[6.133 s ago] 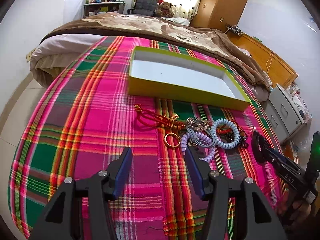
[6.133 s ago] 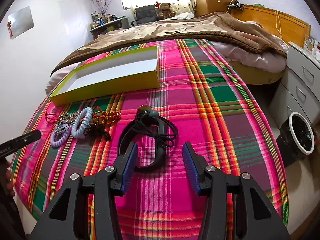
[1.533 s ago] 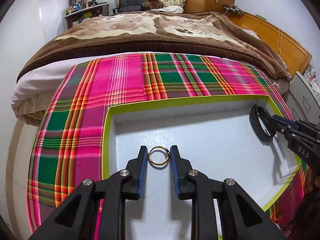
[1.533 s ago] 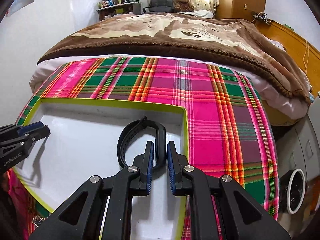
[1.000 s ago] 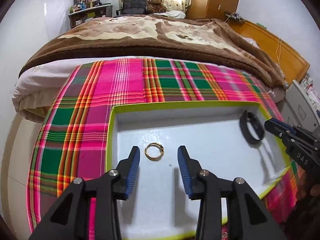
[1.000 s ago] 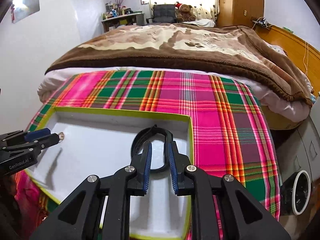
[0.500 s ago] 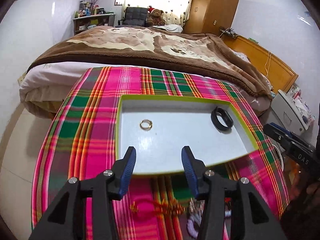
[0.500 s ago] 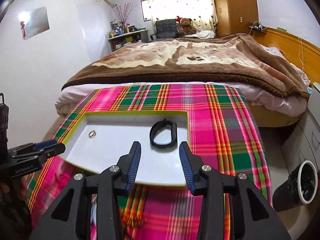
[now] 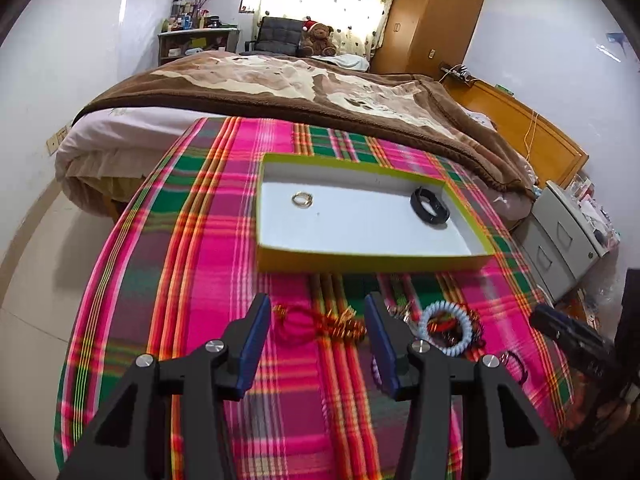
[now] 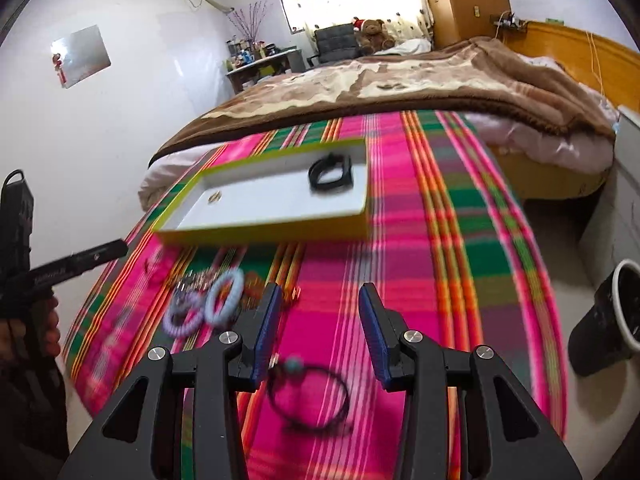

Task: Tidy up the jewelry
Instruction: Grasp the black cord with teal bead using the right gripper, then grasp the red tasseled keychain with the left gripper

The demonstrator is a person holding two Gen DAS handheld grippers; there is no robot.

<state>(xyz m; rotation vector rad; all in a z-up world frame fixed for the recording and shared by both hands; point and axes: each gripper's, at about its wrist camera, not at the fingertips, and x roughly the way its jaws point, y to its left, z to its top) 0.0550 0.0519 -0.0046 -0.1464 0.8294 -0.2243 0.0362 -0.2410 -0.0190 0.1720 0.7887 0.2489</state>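
Observation:
A yellow-green box (image 9: 372, 258) with a white floor lies on the plaid cloth; it also shows in the right wrist view (image 10: 264, 234). Inside lie a gold ring (image 9: 302, 199) (image 10: 215, 197) and a black bracelet (image 9: 429, 210) (image 10: 331, 174). My left gripper (image 9: 316, 342) is open and empty over a red cord with gold knots (image 9: 320, 323). A pale blue coil band (image 9: 444, 328) (image 10: 226, 296) and a lilac coil band (image 10: 185, 318) lie in the jewelry pile. My right gripper (image 10: 318, 332) is open and empty above a black cord necklace with a teal bead (image 10: 308, 396).
The plaid cloth (image 9: 192, 264) covers the bed's foot; a brown blanket (image 9: 304, 84) lies behind it. A grey drawer cabinet (image 9: 568, 236) stands to the right. A black bin with a white rim (image 10: 608, 316) stands on the floor at right.
Both grippers have pulled back from the box toward the near jewelry pile. The ring and black bracelet stay in the box. Both grippers remain open.

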